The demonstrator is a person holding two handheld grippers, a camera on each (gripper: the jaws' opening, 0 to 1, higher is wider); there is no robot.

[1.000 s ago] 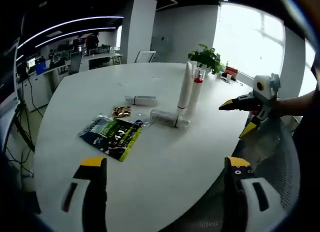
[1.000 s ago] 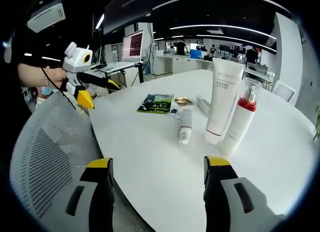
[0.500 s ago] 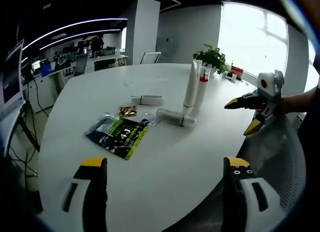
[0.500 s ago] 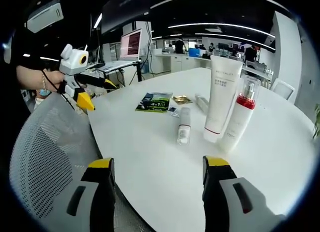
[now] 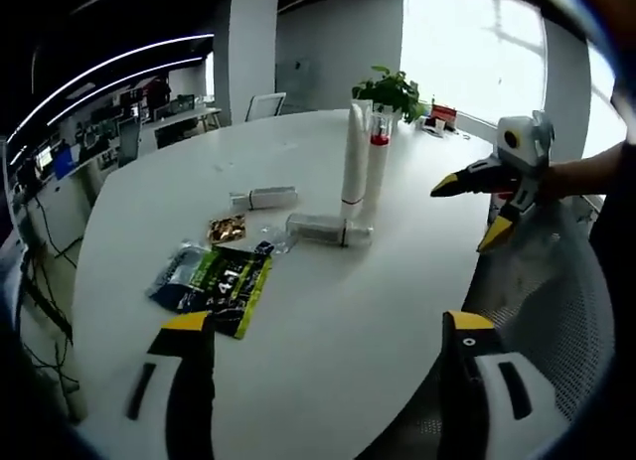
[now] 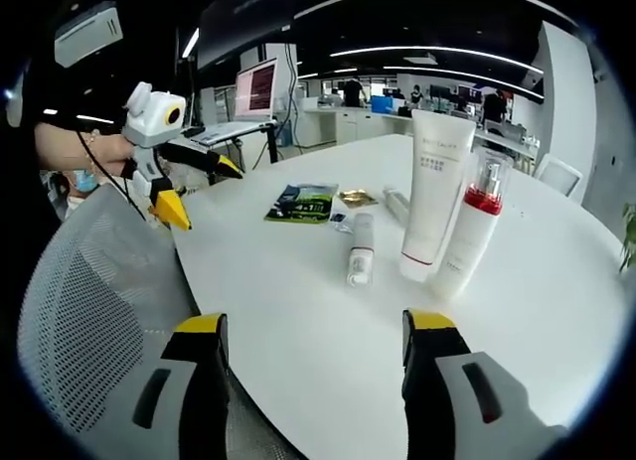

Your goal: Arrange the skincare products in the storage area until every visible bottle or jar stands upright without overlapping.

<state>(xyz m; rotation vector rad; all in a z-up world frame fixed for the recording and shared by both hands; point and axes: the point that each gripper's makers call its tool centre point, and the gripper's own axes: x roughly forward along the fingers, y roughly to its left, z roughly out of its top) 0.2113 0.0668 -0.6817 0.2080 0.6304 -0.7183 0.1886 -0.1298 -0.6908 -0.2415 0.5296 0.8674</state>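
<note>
A tall white tube [image 5: 354,152] [image 6: 429,197] stands upright on the white table [image 5: 328,351], touching a clear pump bottle with a red collar [image 5: 377,162] [image 6: 469,227], also upright. A clear bottle [image 5: 328,230] [image 6: 358,249] lies on its side in front of them. A slim tube [image 5: 263,197] [image 6: 397,204] lies flat farther off. My left gripper [image 5: 328,326] [image 6: 204,194] is open and holds nothing, short of the table's edge. My right gripper [image 6: 314,326] [image 5: 469,214] is open too, beside the table over a chair.
A green and black sachet [image 5: 214,276] [image 6: 301,204] and a small gold packet [image 5: 227,229] [image 6: 358,197] lie near the lying bottle. A grey mesh chair [image 5: 542,291] [image 6: 89,311] sits at the table's edge. A potted plant [image 5: 388,87] stands at the far side.
The left gripper view has swung, so the whole picture shifted; the left gripper has risen slightly in the right gripper view. The products lie and stand as before.
</note>
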